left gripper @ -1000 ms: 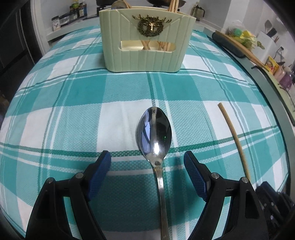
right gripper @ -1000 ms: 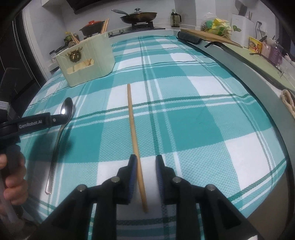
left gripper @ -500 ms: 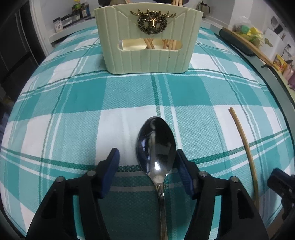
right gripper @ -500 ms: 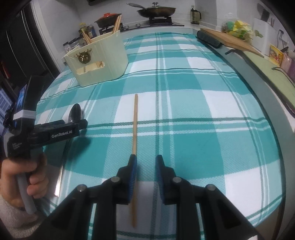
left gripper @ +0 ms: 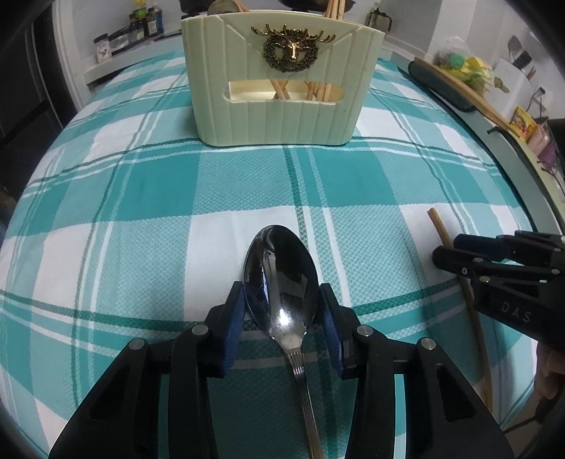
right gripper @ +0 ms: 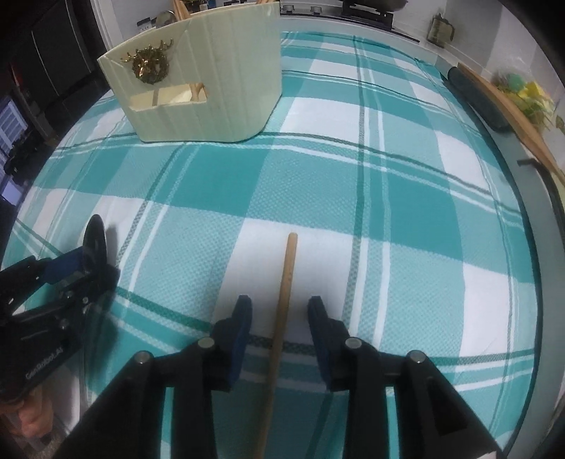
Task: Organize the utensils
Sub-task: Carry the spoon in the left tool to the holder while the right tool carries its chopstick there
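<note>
A steel spoon lies on the teal plaid cloth, bowl pointing at a cream utensil holder with a brass deer emblem and wooden chopsticks inside. My left gripper has its blue pads against both sides of the spoon bowl. A wooden chopstick lies between the fingers of my right gripper, which is open with gaps either side. The chopstick and right gripper show at the right of the left wrist view. The holder and left gripper show in the right wrist view.
A wooden board and a dark roll lie along the table's right edge. Jars stand on a counter at the back left. A stove top is behind the table.
My left gripper has closed from wide open onto the spoon bowl. My right gripper has moved forward along the chopstick towards the holder and its fingers have opened wider.
</note>
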Available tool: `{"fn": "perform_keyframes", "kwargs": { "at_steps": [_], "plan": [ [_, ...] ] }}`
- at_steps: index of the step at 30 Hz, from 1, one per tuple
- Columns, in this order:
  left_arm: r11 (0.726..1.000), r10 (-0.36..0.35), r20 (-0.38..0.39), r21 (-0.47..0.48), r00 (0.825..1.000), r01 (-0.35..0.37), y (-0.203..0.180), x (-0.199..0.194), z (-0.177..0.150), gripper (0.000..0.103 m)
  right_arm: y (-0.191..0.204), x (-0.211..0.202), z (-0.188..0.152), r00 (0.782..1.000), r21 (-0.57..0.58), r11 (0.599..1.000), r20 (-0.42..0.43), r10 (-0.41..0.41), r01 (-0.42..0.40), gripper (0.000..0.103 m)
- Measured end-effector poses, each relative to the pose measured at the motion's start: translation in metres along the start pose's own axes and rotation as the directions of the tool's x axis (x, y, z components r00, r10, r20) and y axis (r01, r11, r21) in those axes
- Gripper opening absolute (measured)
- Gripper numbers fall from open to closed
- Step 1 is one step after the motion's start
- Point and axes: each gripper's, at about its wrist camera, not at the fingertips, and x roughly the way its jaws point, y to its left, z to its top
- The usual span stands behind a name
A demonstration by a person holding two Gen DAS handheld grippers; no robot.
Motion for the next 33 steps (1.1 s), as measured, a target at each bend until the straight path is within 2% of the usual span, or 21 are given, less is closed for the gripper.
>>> {"fn": "perform_keyframes", "kwargs": {
  "at_steps": [1,2,3,8,12,18,23,27,33],
  "plan": [
    [1.0,0.002,0.002,0.003,1.0,-0.002,-0.001,0.001,0.001,0.042,0.002,0.002,0.003,1.0,0.0,1.0,-0.005,-0.002,0.002,0.03],
    [1.0,0.004,0.003,0.006,1.0,-0.004,-0.001,0.001,0.002,0.042,0.002,0.003,0.005,1.0,0.0,1.0,0.0,-0.003,0.003,0.016],
    [1.0,0.005,0.005,0.008,1.0,-0.005,-0.002,0.001,0.002,0.042,0.002,0.003,0.007,1.0,-0.004,1.0,0.007,-0.011,0.011,0.008],
    [0.999,-0.034,0.019,0.001,0.999,0.034,0.004,-0.007,0.004,0.041,-0.006,-0.002,0.009,0.999,0.041,0.998,0.042,0.034,-0.036,0.007],
    [0.998,-0.064,0.072,-0.009,0.995,0.064,0.012,-0.032,0.005,0.041,-0.01,-0.033,0.002,0.988,0.06,0.995,0.137,0.073,-0.082,0.007],
    [0.995,-0.101,0.206,0.02,0.973,0.099,0.022,-0.096,0.001,0.041,-0.011,-0.107,-0.019,0.932,0.065,0.987,0.343,0.117,-0.148,0.007],
    [0.993,-0.12,0.311,0.038,0.943,0.114,0.031,-0.143,-0.004,0.041,-0.01,-0.161,-0.043,0.869,0.067,0.988,0.486,0.091,-0.141,0.007],
    [0.992,-0.128,0.359,0.042,0.924,0.121,0.035,-0.163,-0.007,0.041,-0.003,-0.184,-0.057,0.831,0.049,0.992,0.553,0.068,-0.114,0.007],
    [0.991,-0.134,0.38,0.021,0.915,0.136,0.038,-0.169,-0.005,0.041,0.011,-0.194,-0.063,0.809,0.017,0.996,0.585,0.059,-0.085,0.007]
  ]
}}
